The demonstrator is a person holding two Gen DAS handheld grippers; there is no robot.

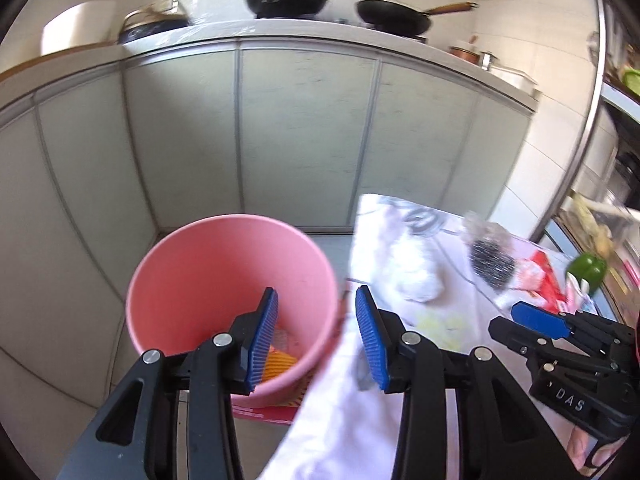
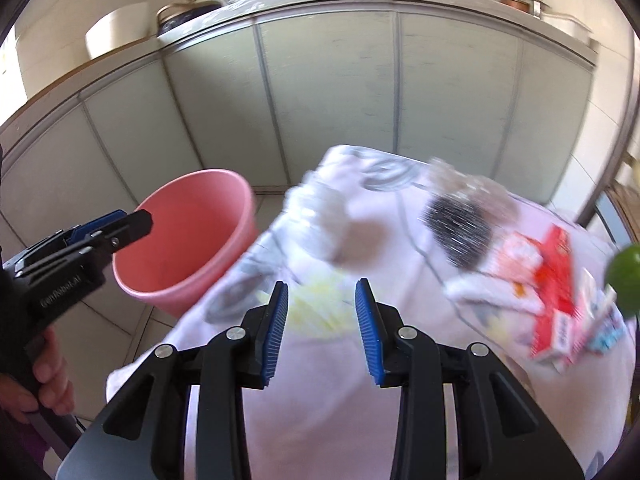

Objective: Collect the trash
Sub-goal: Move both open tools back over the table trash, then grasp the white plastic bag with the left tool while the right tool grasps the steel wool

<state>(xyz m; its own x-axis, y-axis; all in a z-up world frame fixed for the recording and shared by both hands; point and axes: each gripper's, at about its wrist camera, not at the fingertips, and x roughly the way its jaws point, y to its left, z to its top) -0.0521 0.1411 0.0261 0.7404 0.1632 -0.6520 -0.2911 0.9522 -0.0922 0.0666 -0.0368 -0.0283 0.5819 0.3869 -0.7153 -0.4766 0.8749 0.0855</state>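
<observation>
A pink bucket (image 1: 224, 276) stands on the floor beside a cloth-covered table (image 1: 344, 420), with orange and clear scraps (image 1: 282, 354) at its bottom. My left gripper (image 1: 316, 294) hangs open above the bucket's right rim with nothing between its fingers. On the cloth lie a crumpled white wad (image 1: 416, 280), a dark bristly bundle in clear plastic (image 1: 490, 264), a red packet (image 2: 556, 292) and pale yellow scraps (image 2: 316, 300). My right gripper (image 2: 322, 286) is open and empty over the cloth, just short of the yellow scraps. The bucket (image 2: 184, 240) and left gripper (image 2: 120, 222) show at the left of the right wrist view.
Pale green cabinet doors (image 1: 304, 128) stand behind, under a counter with woks (image 1: 286, 0). A green pepper (image 1: 588, 270) sits at the table's right edge by a metal rack (image 1: 588, 128). A hand (image 2: 48, 380) grips the left gripper's handle.
</observation>
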